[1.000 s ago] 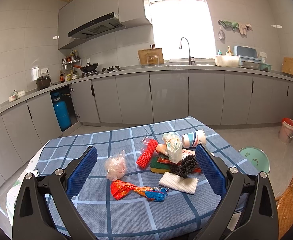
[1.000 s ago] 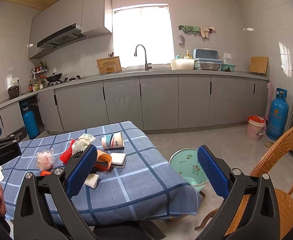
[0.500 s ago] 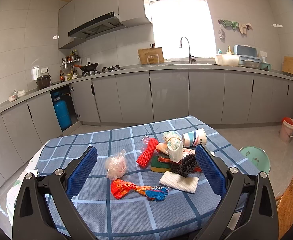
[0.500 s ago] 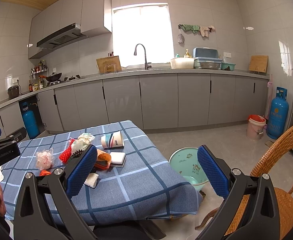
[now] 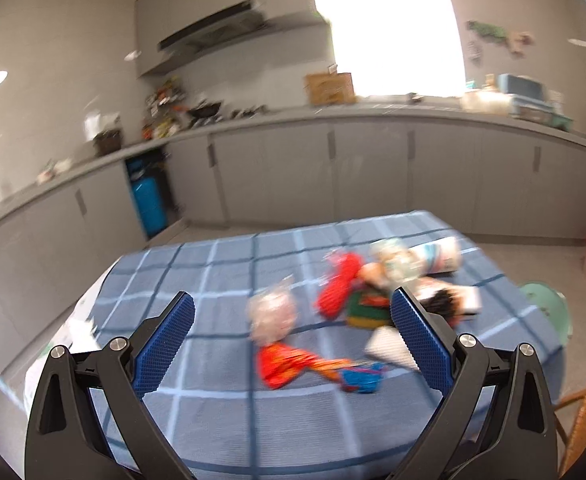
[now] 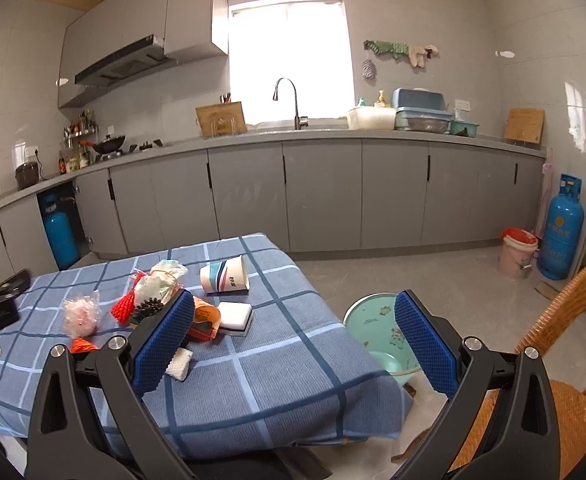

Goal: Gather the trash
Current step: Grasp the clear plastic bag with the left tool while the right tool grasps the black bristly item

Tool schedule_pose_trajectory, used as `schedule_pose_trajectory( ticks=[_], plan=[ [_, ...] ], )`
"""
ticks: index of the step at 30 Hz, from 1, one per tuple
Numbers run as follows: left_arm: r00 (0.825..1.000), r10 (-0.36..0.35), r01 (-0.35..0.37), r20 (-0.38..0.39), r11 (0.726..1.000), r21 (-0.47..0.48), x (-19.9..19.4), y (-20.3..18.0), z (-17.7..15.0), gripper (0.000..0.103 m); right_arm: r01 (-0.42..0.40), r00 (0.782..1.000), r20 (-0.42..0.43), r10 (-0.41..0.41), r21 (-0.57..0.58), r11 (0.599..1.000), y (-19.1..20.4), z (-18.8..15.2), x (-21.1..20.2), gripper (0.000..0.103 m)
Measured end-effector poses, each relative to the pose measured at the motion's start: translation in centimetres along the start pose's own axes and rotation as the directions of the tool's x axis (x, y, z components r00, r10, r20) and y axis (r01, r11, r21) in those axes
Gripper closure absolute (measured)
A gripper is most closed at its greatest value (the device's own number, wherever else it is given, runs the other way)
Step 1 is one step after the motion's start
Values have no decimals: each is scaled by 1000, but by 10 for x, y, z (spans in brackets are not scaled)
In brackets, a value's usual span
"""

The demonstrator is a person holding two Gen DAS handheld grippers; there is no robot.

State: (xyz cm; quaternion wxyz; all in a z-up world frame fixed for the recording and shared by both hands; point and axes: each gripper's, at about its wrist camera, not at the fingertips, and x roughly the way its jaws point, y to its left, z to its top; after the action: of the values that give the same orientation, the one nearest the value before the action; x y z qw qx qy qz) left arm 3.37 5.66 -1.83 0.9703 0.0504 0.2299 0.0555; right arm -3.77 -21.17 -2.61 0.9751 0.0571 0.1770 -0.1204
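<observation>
Trash lies in a heap on the blue checked tablecloth (image 5: 213, 272). In the blurred left wrist view I see a pale crumpled plastic ball (image 5: 271, 316), an orange and blue wrapper (image 5: 313, 368), a red net (image 5: 339, 288), a white sponge (image 5: 389, 346) and a paper cup (image 5: 437, 256). My left gripper (image 5: 293, 340) is open and empty above the table's near side. My right gripper (image 6: 293, 340) is open and empty over the table's right corner. Its view shows the paper cup (image 6: 225, 274) on its side, a white sponge (image 6: 235, 316), the red net (image 6: 124, 306) and the plastic ball (image 6: 80, 316).
A green basin (image 6: 377, 328) sits low beside the table's right edge. A wicker chair (image 6: 565, 340) stands at the right. A pink bucket (image 6: 519, 252) and a blue gas cylinder (image 6: 563, 228) stand by the grey cabinets (image 6: 325, 192).
The left wrist view has swung and turned blurry; the trash now sits further right in it. The right gripper has barely moved. Both grippers stay open.
</observation>
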Motion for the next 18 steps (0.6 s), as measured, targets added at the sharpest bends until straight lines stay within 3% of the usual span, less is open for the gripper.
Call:
schedule_pose_trajectory(
  ticks=[5,9,18],
  plan=[
    [990,92,-97,-107,994,-46,44,38,-20,6,-51,998,-48,48,-61,997,22,-6,43,5],
    [975,124,-131,-184,991,-28,79,48,-32,6,-89,993,-87,80,-100,991,42,-9,74,5],
    [970,81,-86,-231,996,-12,151,37,-22,6,-140,986,-116,123,-154,978,84,-10,118,5]
  ],
)
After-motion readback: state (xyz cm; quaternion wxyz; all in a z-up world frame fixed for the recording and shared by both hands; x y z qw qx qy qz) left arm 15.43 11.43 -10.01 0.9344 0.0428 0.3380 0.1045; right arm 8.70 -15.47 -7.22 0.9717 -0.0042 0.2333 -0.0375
